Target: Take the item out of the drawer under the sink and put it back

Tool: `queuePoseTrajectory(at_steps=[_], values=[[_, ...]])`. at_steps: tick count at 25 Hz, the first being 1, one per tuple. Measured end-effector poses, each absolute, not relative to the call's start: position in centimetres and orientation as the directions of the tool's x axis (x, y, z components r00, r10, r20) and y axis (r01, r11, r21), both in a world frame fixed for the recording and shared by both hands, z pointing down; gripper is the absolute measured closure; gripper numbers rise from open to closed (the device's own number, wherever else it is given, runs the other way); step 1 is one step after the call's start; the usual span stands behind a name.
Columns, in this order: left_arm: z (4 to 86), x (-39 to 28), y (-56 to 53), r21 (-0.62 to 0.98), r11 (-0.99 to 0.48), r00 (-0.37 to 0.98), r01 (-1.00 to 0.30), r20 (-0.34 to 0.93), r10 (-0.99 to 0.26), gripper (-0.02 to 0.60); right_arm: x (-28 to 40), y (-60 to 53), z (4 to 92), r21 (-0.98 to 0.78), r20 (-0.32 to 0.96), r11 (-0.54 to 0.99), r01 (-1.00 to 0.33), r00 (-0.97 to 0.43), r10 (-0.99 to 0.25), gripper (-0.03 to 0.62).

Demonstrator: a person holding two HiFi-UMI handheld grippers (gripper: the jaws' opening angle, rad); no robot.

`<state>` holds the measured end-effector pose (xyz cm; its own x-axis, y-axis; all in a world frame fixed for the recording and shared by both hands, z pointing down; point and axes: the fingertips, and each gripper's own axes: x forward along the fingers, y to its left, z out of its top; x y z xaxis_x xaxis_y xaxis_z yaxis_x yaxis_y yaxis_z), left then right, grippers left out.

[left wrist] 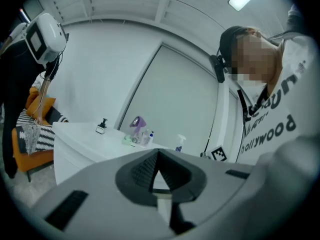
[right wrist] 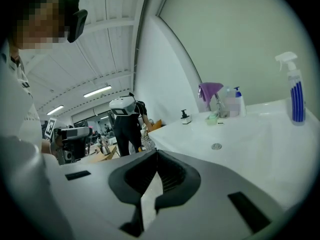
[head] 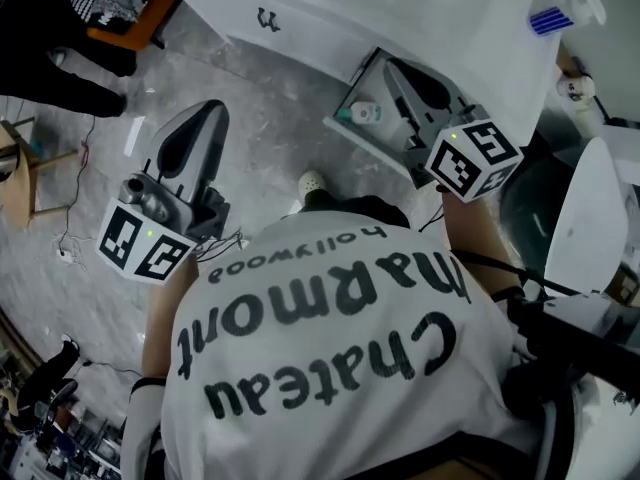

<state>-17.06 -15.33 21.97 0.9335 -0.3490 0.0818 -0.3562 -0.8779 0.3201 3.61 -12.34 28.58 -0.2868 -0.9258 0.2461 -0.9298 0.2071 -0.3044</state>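
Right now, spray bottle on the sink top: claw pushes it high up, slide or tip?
Probably tips: the spray bottle stands upright, tall and narrow, with its trigger head up top. The glossy white sink top looks smooth, so a low push would more likely slide it. Fill level unreadable, so weight is a guess.

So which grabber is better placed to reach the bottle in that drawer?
Probably right. The right gripper hangs over the open drawer, beside the bottle; the left gripper is off over the floor.
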Motion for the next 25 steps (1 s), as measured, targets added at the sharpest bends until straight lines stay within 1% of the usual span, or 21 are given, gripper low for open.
queuePoseTrajectory(at_steps=[3,8,14,21,25], values=[[23.8,-17.3,-15.9,0.356,-0.868,0.937,-0.347,0.097,-0.335,0.574,3.4,-12.4,30.3,-0.31,0.285,0.178,-0.934,-0.27,-0.92,0.583],[25.2,-16.9,-15.9,0.432,-0.843,0.944,-0.32,0.076,-0.32,0.574,3.3,-12.3,32.8,-0.336,0.351,0.146,-0.93,-0.268,-0.897,0.583],[26.0,-17.2,-13.9,0.439,-0.824,0.932,-0.358,0.116,-0.343,0.574,3.1,-12.1,35.6,-0.31,0.428,0.174,-0.935,-0.3,-0.853,0.583],[26.1,-17.9,-12.7,0.444,-0.758,0.873,-0.477,0.139,-0.468,0.574,3.0,-12.2,39.7,-0.357,0.498,0.198,-0.913,-0.365,-0.787,0.583],[26.4,-16.9,-11.6,0.447,-0.73,0.848,-0.518,0.152,-0.509,0.574,3.0,-12.2,41.4,-0.368,0.529,0.244,-0.897,-0.418,-0.739,0.583]])
